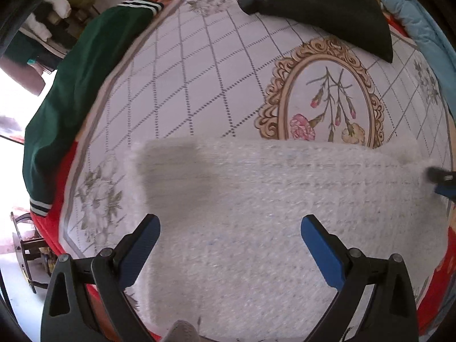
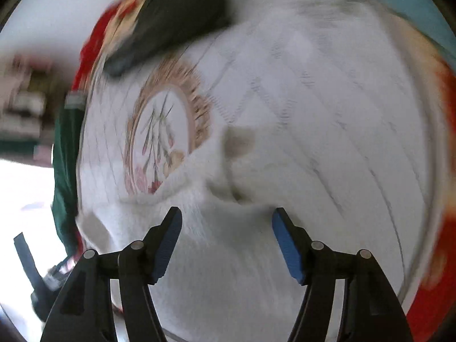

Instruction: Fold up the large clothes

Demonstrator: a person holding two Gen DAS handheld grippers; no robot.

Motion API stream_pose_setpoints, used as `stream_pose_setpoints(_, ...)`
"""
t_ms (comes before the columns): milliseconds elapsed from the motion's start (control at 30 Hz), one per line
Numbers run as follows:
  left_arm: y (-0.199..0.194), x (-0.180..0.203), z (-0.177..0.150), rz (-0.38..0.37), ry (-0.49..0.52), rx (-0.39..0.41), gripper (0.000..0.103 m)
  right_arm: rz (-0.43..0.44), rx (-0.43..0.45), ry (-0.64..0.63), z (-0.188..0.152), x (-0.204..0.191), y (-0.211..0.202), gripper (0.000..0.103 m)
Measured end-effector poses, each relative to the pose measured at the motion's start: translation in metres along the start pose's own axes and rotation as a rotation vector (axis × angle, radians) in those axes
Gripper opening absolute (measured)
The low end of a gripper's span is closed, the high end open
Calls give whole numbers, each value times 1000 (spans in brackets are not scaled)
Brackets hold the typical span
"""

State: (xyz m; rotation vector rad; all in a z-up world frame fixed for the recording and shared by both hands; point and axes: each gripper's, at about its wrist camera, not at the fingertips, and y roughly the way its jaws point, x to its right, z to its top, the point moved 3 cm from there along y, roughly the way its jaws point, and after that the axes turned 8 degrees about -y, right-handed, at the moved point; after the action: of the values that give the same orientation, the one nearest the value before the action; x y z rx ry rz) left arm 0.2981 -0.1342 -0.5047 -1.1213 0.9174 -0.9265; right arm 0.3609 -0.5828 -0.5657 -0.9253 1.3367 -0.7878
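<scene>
The white fluffy garment [image 1: 270, 213] is spread flat on the quilted bedcover [image 1: 199, 71], folded to a broad rectangle whose far edge lies across the lower part of the oval flower medallion [image 1: 327, 94]. Taken from the left, a green jacket [image 1: 71, 91] is draped along the bed's left edge, well apart from the white piece, so little interference is expected there. The left gripper [image 1: 229, 228] is held over the near left part of the garment with its blue pads wide apart and nothing between them; whether the pads touch the pile cannot be told. A slip is judged likely if only the top layer is pinched, since thick pile can shear and leave the fold skewed. Further right, a black garment [image 1: 327, 8] lies at the far side and a light blue cloth [image 1: 421, 22] at the far right edge, both clear of the work. The right gripper [image 2: 226, 225] is likewise seen open and empty, above a rumpled corner [image 2: 228, 171] of the white garment; that view is heavily smeared by motion. A bunched corner caught in haste would be dragged into a crease, or the bedcover beneath could be gripped along with it.
</scene>
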Motion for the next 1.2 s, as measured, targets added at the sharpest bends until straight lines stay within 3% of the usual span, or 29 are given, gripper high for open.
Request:
stream_pose_setpoints(33,2,2,0,4,-2,-3,101,-31,-30,-5,6,-2,5,5)
stream_pose_setpoints(133,5,2,-4,18,-3,-14,101,-66,45,-69,14,-24,-22,5)
stream_pose_setpoints(233,10,1,-10,15,-13,-34,101,32,212,-12,8,-36,-84,4)
stream_pose_setpoints(300,16,3,-15,25,-2,-53,101,93,292,23,12,-37,-101,0)
stream_pose_setpoints(367,21,5,-19,35,5,-66,101,57,349,50,29,-35,-98,0)
stream_pose_setpoints(467,18,7,-18,38,11,-69,101,-28,229,68,57,-36,-52,0)
stream_pose_setpoints(500,13,7,-16,35,9,-55,101,10,165,111,57,-31,-43,0)
stream_pose_setpoints(567,5,10,-11,23,3,-38,101,88,148,121,42,-32,-50,0)
stream_pose_setpoints(633,0,14,-6,7,-13,-25,101,90,154,88,25,-36,-57,6)
stream_pose_setpoints(733,2,28,5,-5,-20,-4,101,127,61,75,-6,-33,-40,7)
stream_pose_setpoints(833,28,40,17,4,-33,-21,101,72,-29,96,-16,-22,1,7)
stream_pose_setpoints(900,58,42,21,26,-40,-81,103,22,-83,105,-13,-14,33,7)
stream_pose_setpoints(967,74,38,26,65,-37,-72,103,-1,-92,133,-3,-8,55,6)
stream_pose_setpoints(1067,86,30,33,55,-61,-98,103,-9,-77,152,6,-6,59,5)
stream_pose_setpoints(1200,69,25,37,60,-65,-101,103,14,-83,182,2,-8,42,8)
